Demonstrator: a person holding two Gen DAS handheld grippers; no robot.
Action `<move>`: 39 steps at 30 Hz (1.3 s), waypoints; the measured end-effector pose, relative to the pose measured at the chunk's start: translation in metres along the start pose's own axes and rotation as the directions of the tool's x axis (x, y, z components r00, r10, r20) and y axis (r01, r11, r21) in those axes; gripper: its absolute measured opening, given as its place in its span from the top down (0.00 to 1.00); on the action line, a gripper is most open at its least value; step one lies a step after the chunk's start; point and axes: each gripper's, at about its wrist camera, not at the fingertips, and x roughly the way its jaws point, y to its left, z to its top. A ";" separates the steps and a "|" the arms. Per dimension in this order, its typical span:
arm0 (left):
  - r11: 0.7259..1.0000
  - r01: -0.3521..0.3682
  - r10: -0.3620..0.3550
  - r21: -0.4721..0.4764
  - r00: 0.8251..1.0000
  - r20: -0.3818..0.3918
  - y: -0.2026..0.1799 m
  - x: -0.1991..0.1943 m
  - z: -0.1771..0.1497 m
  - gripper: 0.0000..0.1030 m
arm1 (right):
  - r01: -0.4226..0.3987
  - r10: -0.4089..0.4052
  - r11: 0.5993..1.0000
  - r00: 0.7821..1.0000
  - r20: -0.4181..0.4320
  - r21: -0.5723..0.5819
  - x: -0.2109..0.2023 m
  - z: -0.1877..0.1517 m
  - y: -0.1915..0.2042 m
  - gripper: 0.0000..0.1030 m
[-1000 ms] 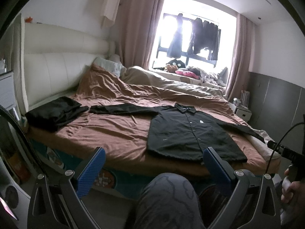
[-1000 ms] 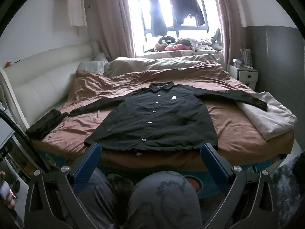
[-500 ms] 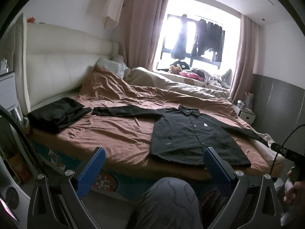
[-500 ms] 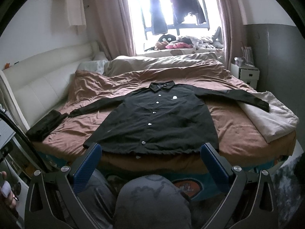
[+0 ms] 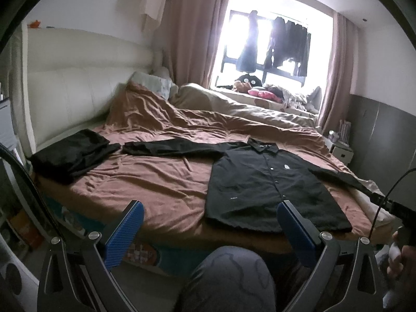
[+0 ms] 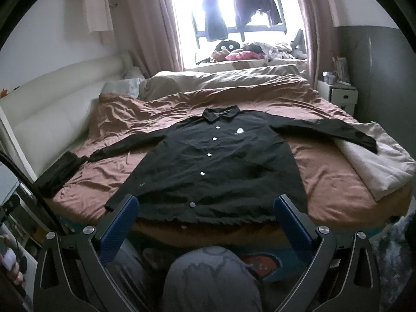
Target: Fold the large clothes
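Note:
A black long-sleeved button shirt [image 6: 215,166] lies flat and face up on the brown bedspread [image 6: 335,182], collar toward the window, both sleeves spread out sideways. In the left wrist view the same shirt [image 5: 265,187] sits right of centre. My left gripper [image 5: 210,208] is open, held off the bed's near edge, left of the shirt's hem. My right gripper [image 6: 205,202] is open too, centred just short of the hem. Neither touches the cloth.
A folded black garment [image 5: 70,153] rests on the bed's left end near the white headboard [image 5: 78,96]. A pale folded blanket [image 6: 377,166] lies under the right sleeve. A person's knee [image 6: 210,278] fills the bottom. A nightstand [image 6: 338,96] stands at the right.
Both grippers have drifted slightly forward and up toward the bed, so the shirt looks a little nearer. Their jaws stay wide apart. The shirt has not moved.

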 end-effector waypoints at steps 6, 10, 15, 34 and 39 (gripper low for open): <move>1.000 -0.015 0.014 -0.018 0.999 -0.045 0.015 0.044 0.011 0.01 | -0.032 0.032 0.999 0.999 -0.007 -0.007 0.044 0.027 0.007 0.00; 0.999 -0.032 0.029 -0.034 0.997 -0.069 0.030 0.077 0.024 0.01 | -0.017 0.016 0.999 0.999 -0.029 -0.030 0.085 0.045 0.013 0.00; 0.998 -0.054 0.049 -0.045 0.994 -0.096 0.050 0.118 0.042 0.06 | -0.055 0.054 0.998 0.997 -0.056 -0.024 0.138 0.074 0.022 0.00; 0.960 -0.164 0.118 -0.227 0.972 -0.201 0.155 0.271 0.105 0.21 | -0.099 0.112 0.990 0.983 -0.143 0.097 0.315 0.138 0.037 0.23; 0.943 -0.188 0.121 -0.276 0.963 -0.243 0.182 0.314 0.116 0.22 | -0.094 0.115 0.988 0.977 -0.182 0.118 0.368 0.151 0.044 0.28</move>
